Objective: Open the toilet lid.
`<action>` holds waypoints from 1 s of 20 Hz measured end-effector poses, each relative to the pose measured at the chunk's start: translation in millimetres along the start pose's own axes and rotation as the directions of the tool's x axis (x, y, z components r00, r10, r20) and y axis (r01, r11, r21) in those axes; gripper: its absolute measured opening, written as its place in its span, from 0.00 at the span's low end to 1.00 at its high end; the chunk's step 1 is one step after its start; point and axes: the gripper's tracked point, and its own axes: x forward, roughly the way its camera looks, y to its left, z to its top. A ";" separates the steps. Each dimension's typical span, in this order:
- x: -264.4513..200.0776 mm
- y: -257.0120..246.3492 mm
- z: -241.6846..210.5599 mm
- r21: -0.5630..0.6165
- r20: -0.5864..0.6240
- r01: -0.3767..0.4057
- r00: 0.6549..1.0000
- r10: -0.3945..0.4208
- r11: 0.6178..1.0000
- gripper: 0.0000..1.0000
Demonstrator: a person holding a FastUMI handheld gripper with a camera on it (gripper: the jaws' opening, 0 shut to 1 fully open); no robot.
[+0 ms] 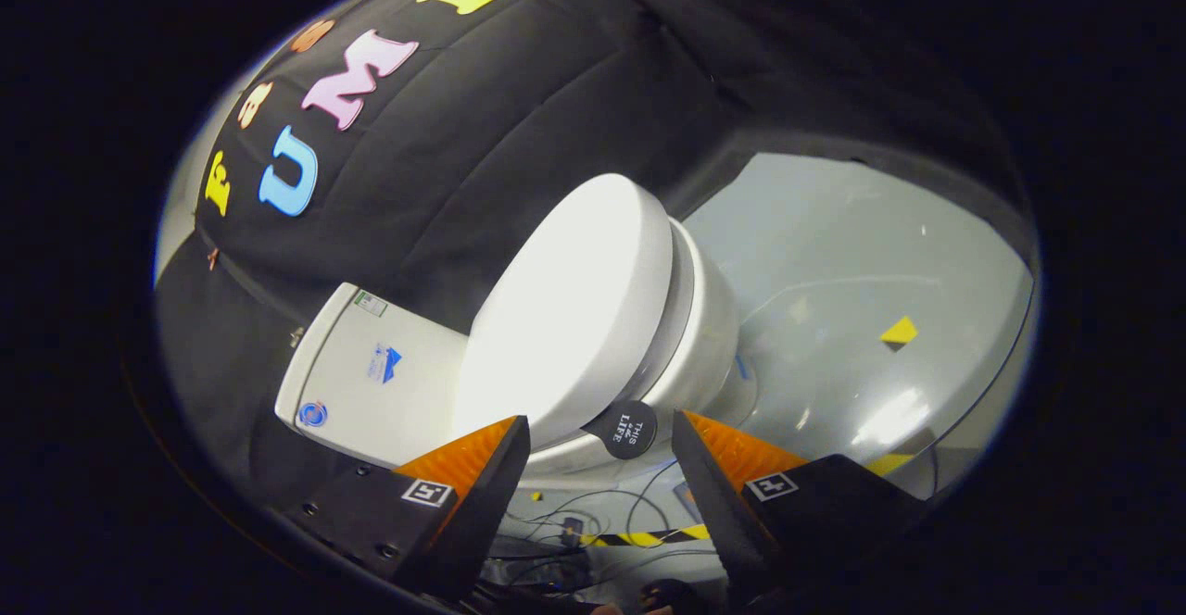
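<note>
The pale grey glossy floor [834,254] carries a small yellow and black square marker [899,332]. A yellow and black striped tape [649,537] lies on the floor near some thin black cables [639,504]. The black cloth wall [519,115] stands behind.

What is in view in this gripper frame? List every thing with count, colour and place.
toilet lid: one, white, closed over the bowl, just ahead of the fingers
round tab: one, black, on the lid's edge, between the fingertips
bowl: one, white, under the lid
tank: one, white, beside the lid, beyond one finger
floor: grey, beyond the bowl
hazard tape: one strip, yellow and black, on the floor between the fingers
cables: several, dark, by the tape
gripper: one, open, touching nothing
</note>
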 end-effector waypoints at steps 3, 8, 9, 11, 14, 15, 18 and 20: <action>15.9 -12.0 -2.7 0.078 -0.035 0.000 0.999 0.002 0.997 0.99; 28.6 -12.8 -2.8 0.182 -0.064 -0.042 0.996 0.054 0.982 0.86; 30.9 -11.2 -2.9 0.192 -0.072 -0.055 0.995 0.070 0.980 0.80; 35.6 -6.1 -5.2 0.203 -0.089 -0.072 0.992 0.091 0.976 0.64; 52.9 -15.4 -20.0 0.212 -0.113 -0.038 0.992 0.063 0.977 0.52; 44.3 -20.4 -7.6 0.235 -0.112 -0.025 0.992 0.053 0.972 0.36; 42.1 -14.9 -9.0 0.194 -0.102 -0.004 0.995 0.025 0.981 0.21; 39.0 -8.5 -3.9 0.197 -0.103 0.014 0.995 0.006 0.980 0.20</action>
